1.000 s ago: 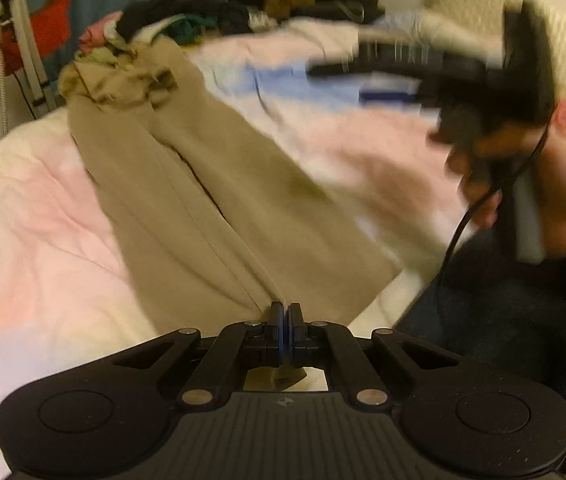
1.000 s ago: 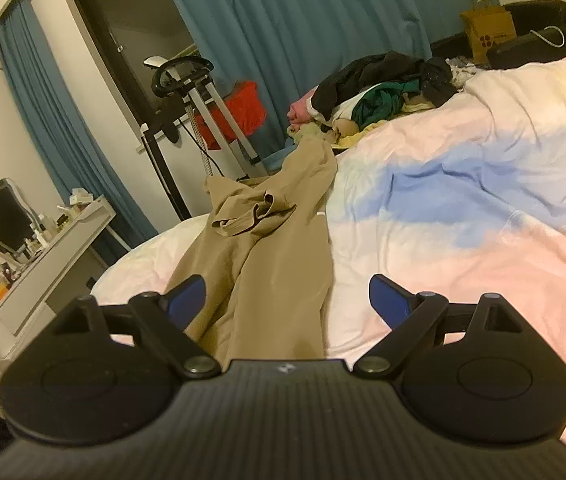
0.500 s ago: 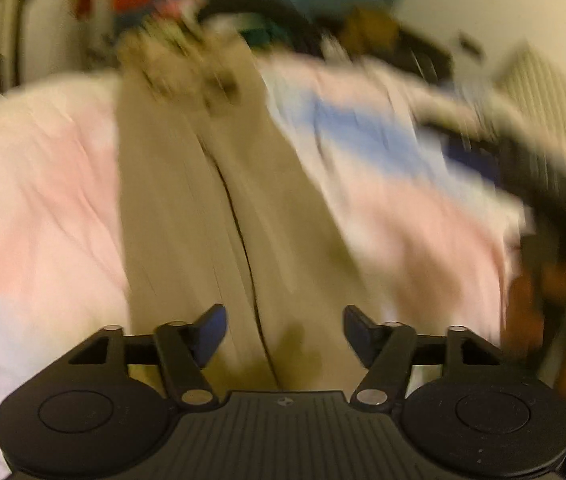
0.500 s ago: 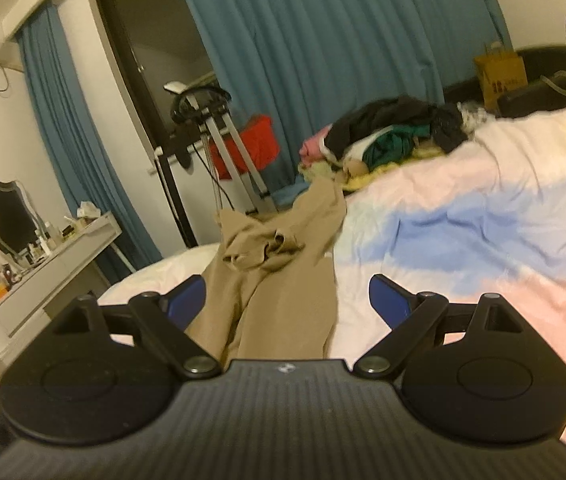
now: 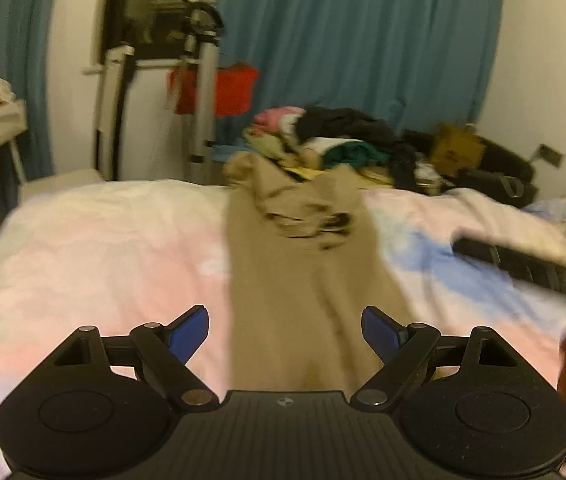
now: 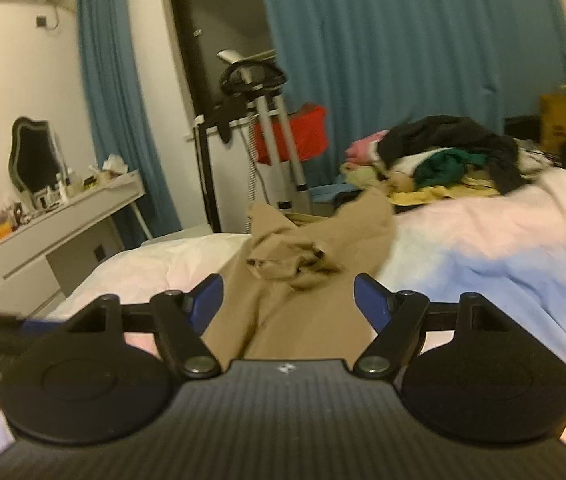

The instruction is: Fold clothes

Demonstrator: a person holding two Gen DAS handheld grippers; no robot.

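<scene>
Both grippers stand with their jaws apart and nothing clamped between the blue pads: the left gripper [image 5: 285, 326] has just been opening, with tan cloth seen in the gap but lying on the bed below it, not pressed by either pad; the right gripper [image 6: 287, 294] has just been closing a little, yet its pads are clear of the cloth as well. One garment is under treatment, a pair of tan trousers [image 5: 307, 280], laid out on the pastel duvet [image 5: 103, 248] at the centre of the left wrist frame. Its long axis runs from the bottom centre of that frame up toward the upper centre, away from the camera; the bunched, creased waist end lies at the far end, near the pile of unfolded clothes [image 5: 331, 140] at the bed's far edge, and the leg ends lie at the near end, under the gripper's body and out of view. The legs appear laid one beside or partly over the other, with a seam line running lengthwise. In my judgement the trousers are spread straight so that the next fold can be taken across their length, and both tools are released so as to take a fresh hold. Blur softens the cloth edges in both views. The other tool shows as a dark smear at the right edge of the left wrist frame.
</scene>
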